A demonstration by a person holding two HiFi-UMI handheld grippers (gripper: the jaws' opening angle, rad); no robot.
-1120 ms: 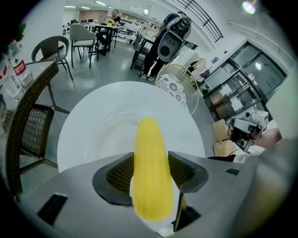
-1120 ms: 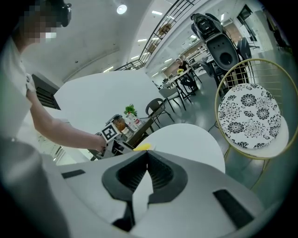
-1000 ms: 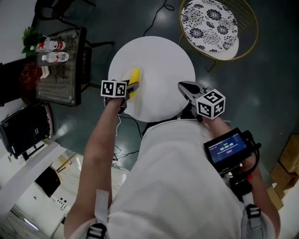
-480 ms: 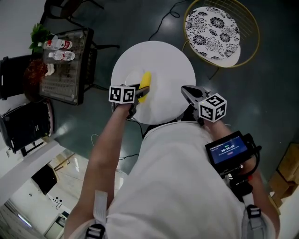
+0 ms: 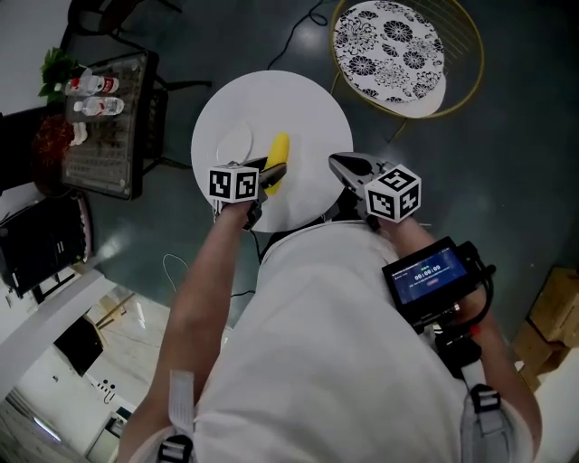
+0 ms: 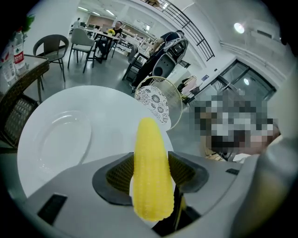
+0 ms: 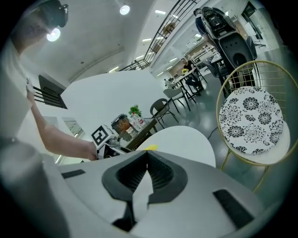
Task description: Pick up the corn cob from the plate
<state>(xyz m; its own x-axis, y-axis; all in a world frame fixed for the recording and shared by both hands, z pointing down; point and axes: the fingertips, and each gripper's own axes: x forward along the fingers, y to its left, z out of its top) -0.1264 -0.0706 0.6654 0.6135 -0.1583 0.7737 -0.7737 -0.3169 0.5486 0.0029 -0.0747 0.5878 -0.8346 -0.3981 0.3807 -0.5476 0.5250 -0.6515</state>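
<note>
My left gripper (image 5: 270,174) is shut on the yellow corn cob (image 5: 277,160), gripping its near end while the tip points away from me. In the left gripper view the corn cob (image 6: 150,165) stands between both pads of the left gripper (image 6: 151,173), held above the white round table (image 6: 116,109). The white plate (image 5: 234,143) lies bare to the left of the cob; the same plate (image 6: 59,137) shows at the left of the left gripper view. My right gripper (image 5: 337,163) hovers over the table's near right edge, shut with nothing in it (image 7: 146,157).
A gold wire chair with a floral cushion (image 5: 389,47) stands beyond the table on the right. A dark side table with bottles (image 5: 104,113) is at the left. A cable (image 5: 308,23) runs over the floor. A small screen (image 5: 423,271) sits on the right forearm.
The left gripper has carried the corn cob off the plate and a little to the right, leaving the plate bare. The right gripper has stayed shut near the table edge.
</note>
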